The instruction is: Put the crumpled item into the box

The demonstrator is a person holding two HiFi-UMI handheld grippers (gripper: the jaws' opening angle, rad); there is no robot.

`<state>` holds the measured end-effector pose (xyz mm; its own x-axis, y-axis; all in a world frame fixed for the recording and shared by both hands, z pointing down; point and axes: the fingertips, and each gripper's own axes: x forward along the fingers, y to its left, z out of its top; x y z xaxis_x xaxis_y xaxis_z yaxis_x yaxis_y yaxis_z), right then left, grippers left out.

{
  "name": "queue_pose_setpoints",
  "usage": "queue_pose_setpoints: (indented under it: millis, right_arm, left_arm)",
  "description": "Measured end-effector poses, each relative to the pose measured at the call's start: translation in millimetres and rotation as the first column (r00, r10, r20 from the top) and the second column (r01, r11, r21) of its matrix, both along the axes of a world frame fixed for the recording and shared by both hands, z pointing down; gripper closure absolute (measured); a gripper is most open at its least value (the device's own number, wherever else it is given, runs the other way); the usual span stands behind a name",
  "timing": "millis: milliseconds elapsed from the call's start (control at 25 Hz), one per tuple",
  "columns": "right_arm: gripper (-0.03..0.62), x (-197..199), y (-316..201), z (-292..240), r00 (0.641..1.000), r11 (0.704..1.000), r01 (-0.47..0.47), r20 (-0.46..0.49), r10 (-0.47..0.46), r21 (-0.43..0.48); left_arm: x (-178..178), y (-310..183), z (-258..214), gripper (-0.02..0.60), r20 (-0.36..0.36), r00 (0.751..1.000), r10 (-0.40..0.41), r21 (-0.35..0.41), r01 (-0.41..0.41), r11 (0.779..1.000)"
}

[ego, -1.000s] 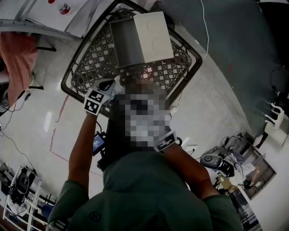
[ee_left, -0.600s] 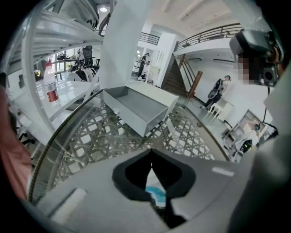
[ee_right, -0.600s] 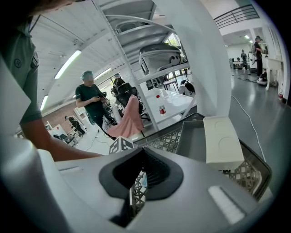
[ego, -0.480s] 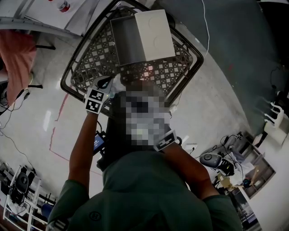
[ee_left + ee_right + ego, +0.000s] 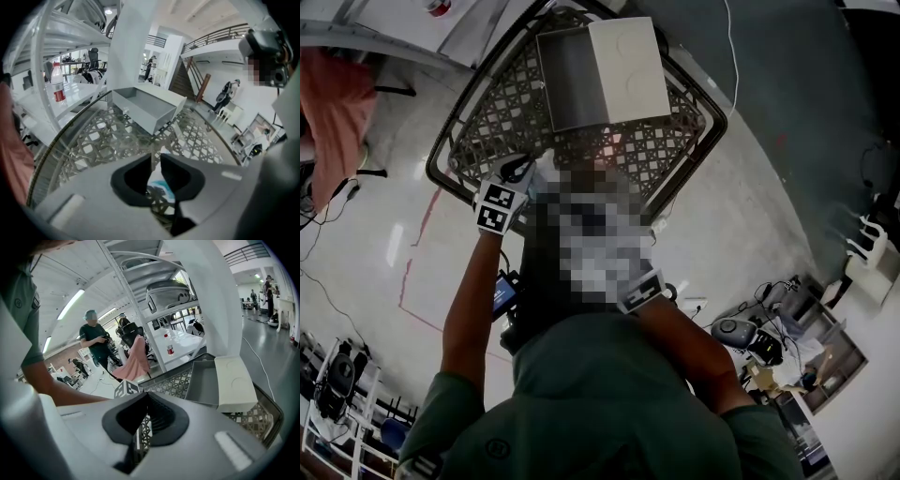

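An open box (image 5: 572, 80) with a grey inside and a white lid (image 5: 628, 66) lies on the black lattice table (image 5: 464, 141). It also shows in the left gripper view (image 5: 147, 110) and in the right gripper view (image 5: 206, 380). The crumpled item (image 5: 161, 191), white with a teal patch, lies on the lattice just under my left gripper (image 5: 155, 157). Its jaws have just been opening and now stand a narrow gap apart, without pressing the item. My right gripper (image 5: 145, 397) hangs back from the table's near edge, shut and empty; its marker cube (image 5: 642, 291) is visible.
A red-labelled bottle (image 5: 56, 86) stands on a white shelf table left of the lattice table. A pink cloth (image 5: 337, 103) hangs at the far left. A person (image 5: 96, 341) stands beyond it. Cables and equipment (image 5: 750, 337) lie on the floor to the right.
The left gripper has sunk slightly toward the table's near edge. The head camera has shifted, so the box sits a little higher in the picture. The right gripper has kept still.
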<state>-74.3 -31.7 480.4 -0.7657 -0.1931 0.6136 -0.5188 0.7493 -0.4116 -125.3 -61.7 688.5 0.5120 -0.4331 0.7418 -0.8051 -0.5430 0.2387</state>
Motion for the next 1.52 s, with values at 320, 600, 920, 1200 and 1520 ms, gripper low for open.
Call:
queue_pose_setpoints:
  millis: [320, 600, 920, 1200, 1520]
  right_arm:
    - [0.588, -0.8, -7.5, 5.4, 1.000, 1.000, 0.000, -0.007, 0.000, -0.009]
    - [0.588, 2.5, -11.4, 13.6, 1.000, 1.000, -0.001, -0.010, 0.000, -0.022]
    - [0.588, 8.1, -22.3, 17.3, 1.000, 0.999, -0.018, -0.016, 0.017, -0.030]
    - [0.589, 14.4, -26.8, 24.3, 0.999, 0.999, -0.033, -0.024, 0.032, -0.041]
    - [0.588, 14.2, -24.1, 26.2, 0.999, 0.998, -0.031, -0.024, 0.030, -0.050]
  left_arm:
    - [13.3, -1.1, 3.5, 0.440, -0.063, 0.998, 0.027, -0.021, -0.028, 0.999]
    - [24.4, -5.4, 10.1, 0.400, -0.081, 0.995, 0.060, -0.047, -0.064, 0.997]
    - [30.6, -11.3, 11.9, 0.460, -0.109, 0.991, 0.080, -0.070, -0.088, 0.994]
    - [29.7, -13.8, 19.2, 0.580, -0.081, 0.994, 0.077, -0.081, -0.084, 0.993]
    - [17.9, -13.8, 3.3, 0.460, -0.115, 0.993, 0.032, -0.062, -0.040, 0.997]
